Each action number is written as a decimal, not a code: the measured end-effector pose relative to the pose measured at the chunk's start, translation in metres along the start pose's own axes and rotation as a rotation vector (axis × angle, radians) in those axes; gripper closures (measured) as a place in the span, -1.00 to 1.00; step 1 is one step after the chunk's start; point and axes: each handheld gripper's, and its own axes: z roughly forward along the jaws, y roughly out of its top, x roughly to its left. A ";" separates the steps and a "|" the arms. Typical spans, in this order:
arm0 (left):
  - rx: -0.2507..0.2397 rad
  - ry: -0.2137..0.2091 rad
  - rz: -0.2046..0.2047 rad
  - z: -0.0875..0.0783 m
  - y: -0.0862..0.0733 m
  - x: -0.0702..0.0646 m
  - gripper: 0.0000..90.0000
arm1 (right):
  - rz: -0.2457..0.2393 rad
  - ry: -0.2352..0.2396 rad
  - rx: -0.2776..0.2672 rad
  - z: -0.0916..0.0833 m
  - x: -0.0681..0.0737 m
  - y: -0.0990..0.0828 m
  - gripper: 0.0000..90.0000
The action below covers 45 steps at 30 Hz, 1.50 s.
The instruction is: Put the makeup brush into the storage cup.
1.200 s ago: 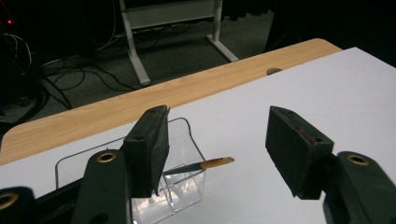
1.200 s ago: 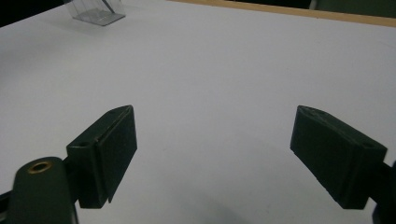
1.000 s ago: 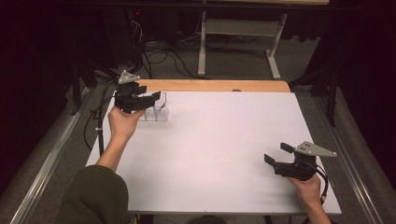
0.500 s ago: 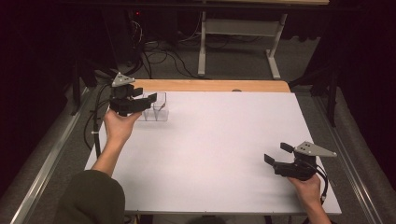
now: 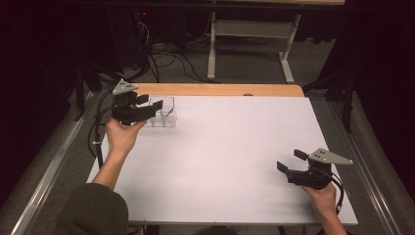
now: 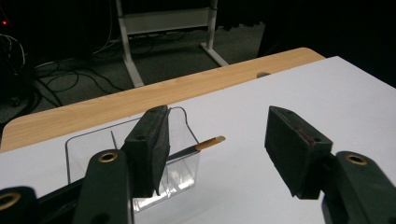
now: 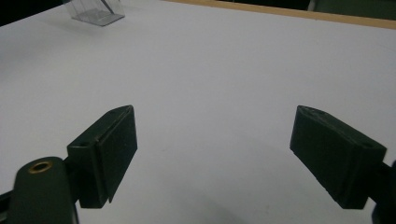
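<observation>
A dark room surrounds a white tabletop [image 5: 220, 156], its far edge backed by a strip of pale wood [image 5: 220, 89], with a tangle of cables [image 5: 166, 54] and a white metal frame [image 5: 249, 34] on the floor beyond. At about ten o'clock on the tabletop, close to the far-left corner, stands a small clear plastic box [image 5: 164, 112], open at the top, thin-walled and see-through, with a partition visible inside. In the left gripper view a slim dark stick with a tan tip [image 6: 198, 146] leans in the clear plastic box [image 6: 180, 161], the tip poking out over the rim toward the open tabletop.

The left tongs [image 5: 150, 102] hang just beside the box at its nine o'clock side, held up off the tabletop by the person's left hand [image 5: 122, 134]. The jaws stand wide apart with nothing pressed between them; seen from the left gripper view, one jaw overlaps the box wall, but whether it touches cannot be told. The right tongs [image 5: 289, 161] sit at about four o'clock, near the tabletop's right near corner, well apart from the box, gaping open over bare white surface in the person's right hand [image 5: 323, 200].

Between the two hands the whole middle of the tabletop lies free, from the box toward three o'clock and down to six. The box keeps only a narrow margin from the wood strip at twelve o'clock and from the left edge.
</observation>
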 end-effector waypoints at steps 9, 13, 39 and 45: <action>-0.007 -0.008 -0.004 -0.005 -0.004 0.000 -0.10 | 0.002 0.000 0.002 0.000 0.000 0.000 -0.63; -0.013 -0.012 -0.007 -0.009 -0.005 0.000 -0.10 | 0.002 0.002 0.003 0.000 0.000 0.000 -0.63; -0.033 -0.026 0.001 -0.025 -0.016 -0.006 -0.12 | -0.001 0.003 0.003 0.001 0.000 0.000 -0.63; -0.049 -0.029 -0.003 -0.030 -0.018 -0.007 -0.12 | 0.001 0.006 0.006 0.001 0.001 0.000 -0.63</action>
